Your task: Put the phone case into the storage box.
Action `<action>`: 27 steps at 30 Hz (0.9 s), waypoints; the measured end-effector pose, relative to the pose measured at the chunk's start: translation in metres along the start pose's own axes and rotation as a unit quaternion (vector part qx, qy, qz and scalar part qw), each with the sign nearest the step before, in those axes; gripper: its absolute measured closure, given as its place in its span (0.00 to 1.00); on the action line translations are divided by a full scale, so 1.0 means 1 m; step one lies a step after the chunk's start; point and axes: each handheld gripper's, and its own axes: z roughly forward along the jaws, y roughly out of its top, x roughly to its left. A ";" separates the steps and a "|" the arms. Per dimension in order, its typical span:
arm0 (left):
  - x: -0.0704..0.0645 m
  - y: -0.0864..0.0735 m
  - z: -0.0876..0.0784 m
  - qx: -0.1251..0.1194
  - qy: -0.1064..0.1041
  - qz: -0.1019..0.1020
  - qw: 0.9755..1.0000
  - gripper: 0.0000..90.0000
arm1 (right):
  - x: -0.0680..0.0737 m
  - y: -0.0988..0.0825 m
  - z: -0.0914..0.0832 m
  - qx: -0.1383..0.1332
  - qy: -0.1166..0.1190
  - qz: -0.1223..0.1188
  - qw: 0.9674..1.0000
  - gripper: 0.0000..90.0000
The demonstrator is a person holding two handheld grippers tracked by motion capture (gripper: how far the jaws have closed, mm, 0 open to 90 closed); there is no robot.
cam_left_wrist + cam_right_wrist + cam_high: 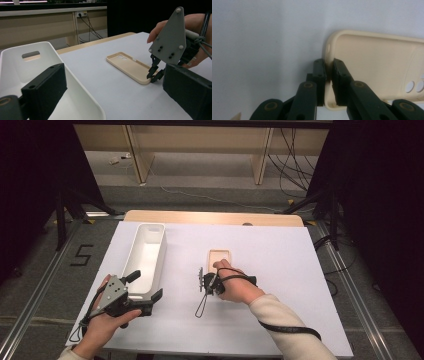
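A beige phone case (219, 256) lies hollow side up on the white table top (280, 270). My right gripper (213, 279) is at the case's near left corner. In the right gripper view its jaws (329, 66) are shut on the case's raised rim (374, 60), one pad outside and one inside. The left gripper view shows the same pinch (153, 76) on the case (130, 66). My left gripper (145, 286) is open at the near end of a white bin (161, 255), with nothing gripped. One jaw is over the bin's inside (15, 65), the other over the table.
The long white bin stands lengthwise on the table's left side, with a handle slot (30, 54) in its far end. A thin cable loop (201, 307) trails from the right gripper onto the table. A wooden edge (210, 217) borders the far side.
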 end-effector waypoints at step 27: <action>0.000 0.000 0.000 0.001 0.001 -0.003 1.000 0.06 | -0.001 -0.008 -0.007 -0.041 -0.019 0.007 0.999 0.96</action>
